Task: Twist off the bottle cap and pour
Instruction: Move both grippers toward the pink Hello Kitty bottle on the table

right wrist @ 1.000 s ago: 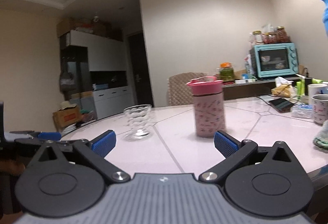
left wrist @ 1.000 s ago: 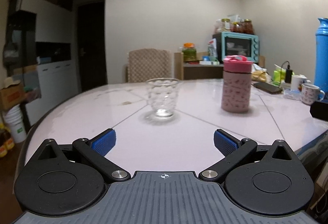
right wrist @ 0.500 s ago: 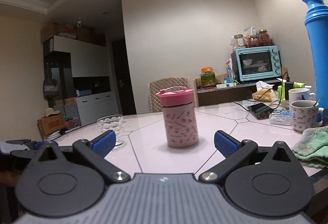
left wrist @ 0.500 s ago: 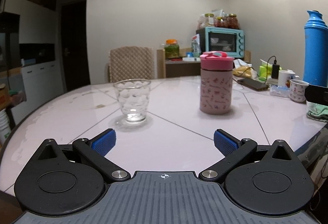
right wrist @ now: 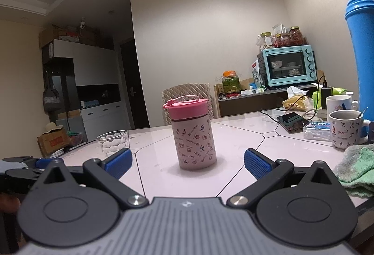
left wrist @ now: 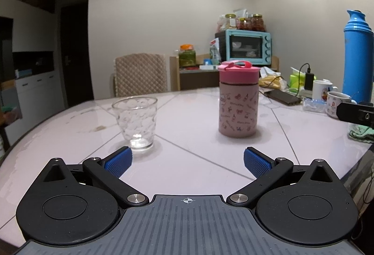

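Both grippers are hanging level, jaws spread wide and gripping nothing: the left gripper (left wrist: pixel 187 160) and the right gripper (right wrist: pixel 188 160), apparently side by side.

Blue thermos (left wrist: pixel 357 54), mugs (right wrist: pixel 346 129), phone (right wrist: pixel 292 122) (teal oven (left wrist: pixel 249 47) behind).
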Demonstrator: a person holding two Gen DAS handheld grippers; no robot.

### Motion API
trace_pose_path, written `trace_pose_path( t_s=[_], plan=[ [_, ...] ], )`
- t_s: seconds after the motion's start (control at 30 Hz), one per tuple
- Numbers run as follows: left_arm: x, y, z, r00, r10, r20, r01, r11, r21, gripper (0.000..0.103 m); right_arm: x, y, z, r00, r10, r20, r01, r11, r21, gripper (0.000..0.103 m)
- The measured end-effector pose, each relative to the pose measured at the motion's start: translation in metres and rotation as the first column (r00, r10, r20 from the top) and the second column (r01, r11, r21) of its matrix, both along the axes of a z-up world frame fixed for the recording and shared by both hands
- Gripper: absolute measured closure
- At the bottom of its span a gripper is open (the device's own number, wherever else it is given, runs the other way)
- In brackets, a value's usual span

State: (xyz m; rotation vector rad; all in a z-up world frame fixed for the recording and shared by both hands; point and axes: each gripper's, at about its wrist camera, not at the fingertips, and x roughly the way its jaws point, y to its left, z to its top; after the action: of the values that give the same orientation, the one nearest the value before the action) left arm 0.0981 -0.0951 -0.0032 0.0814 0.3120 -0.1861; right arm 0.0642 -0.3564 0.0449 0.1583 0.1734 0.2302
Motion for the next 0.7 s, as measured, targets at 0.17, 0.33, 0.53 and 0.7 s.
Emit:
trace_pose_path(
  t_s=[0.17,0.33,0.53,0.7],
  plan=[
    [0.017,-0.008,-0.001,1.000,-0.025,0.003,0.025,1.000,-0.008,0.000,0.011,-0.004,0.001,1.000,-0.005,-0.010,0.005,1.000,-0.004,0.000],
    [0.029,-0.013,-0.002,0.999,-0.036,-0.005,0.036,0.999,-0.011,0.000,0.022,-0.006,0.003,1.000,-0.003,-0.014,0.003,1.000,-0.005,0.000],
    [0.040,-0.018,0.000,0.999,-0.047,-0.010,0.047,0.999,-0.007,0.000,0.034,-0.006,0.005,1.000,-0.001,-0.024,0.001,1.000,-0.013,0.000],
    [0.048,-0.021,0.002,0.999,-0.054,-0.010,0.054,0.999,-0.005,0.000,0.043,-0.009,0.007,1.000,0.002,-0.024,-0.002,1.000,-0.016,0.000]
  ],
)
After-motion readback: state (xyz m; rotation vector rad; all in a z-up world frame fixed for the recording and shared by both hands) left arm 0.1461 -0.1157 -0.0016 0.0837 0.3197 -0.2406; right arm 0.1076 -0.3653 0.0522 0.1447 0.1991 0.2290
